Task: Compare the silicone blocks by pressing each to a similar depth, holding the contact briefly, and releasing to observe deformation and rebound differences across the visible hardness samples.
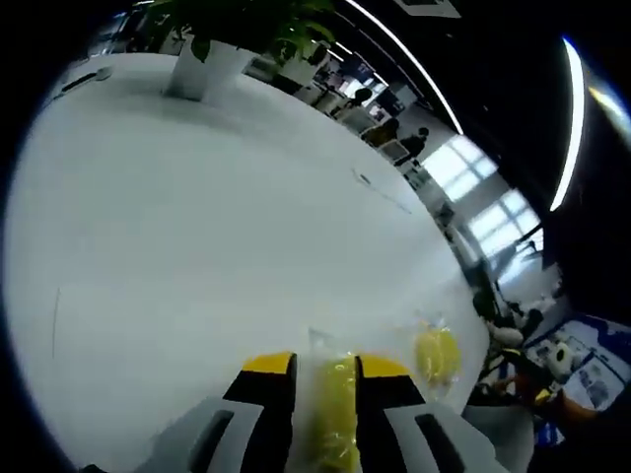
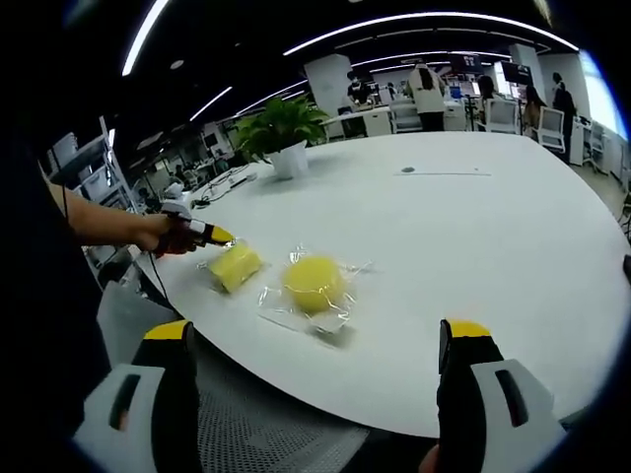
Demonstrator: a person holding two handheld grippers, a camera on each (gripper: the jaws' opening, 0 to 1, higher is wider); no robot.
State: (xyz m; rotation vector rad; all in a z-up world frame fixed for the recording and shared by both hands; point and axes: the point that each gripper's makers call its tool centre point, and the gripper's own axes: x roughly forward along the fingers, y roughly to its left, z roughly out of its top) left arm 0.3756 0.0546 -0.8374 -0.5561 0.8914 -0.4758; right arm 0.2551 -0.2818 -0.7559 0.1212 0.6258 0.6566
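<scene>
Jaws of left gripper (image 1: 325, 379) narrow, clamped on rectangular yellow block (image 1: 335, 419) in clear wrap, close to white table (image 1: 197, 256) near edge. Jaws of right gripper (image 2: 320, 345) spread wide, holding nothing, hovering over table edge. Round yellow block (image 2: 314, 283) in wrap just beside rectangular one, both near rim. Broad bare tabletop beyond, potted plant (image 2: 281, 133) at far side.

Two yellow silicone blocks lay on one white worktop (image 2: 493, 236): a rectangular block (image 2: 235, 266) and a round block (image 2: 314, 283), each bagged. One potted plant (image 2: 281, 128) stood there.
</scene>
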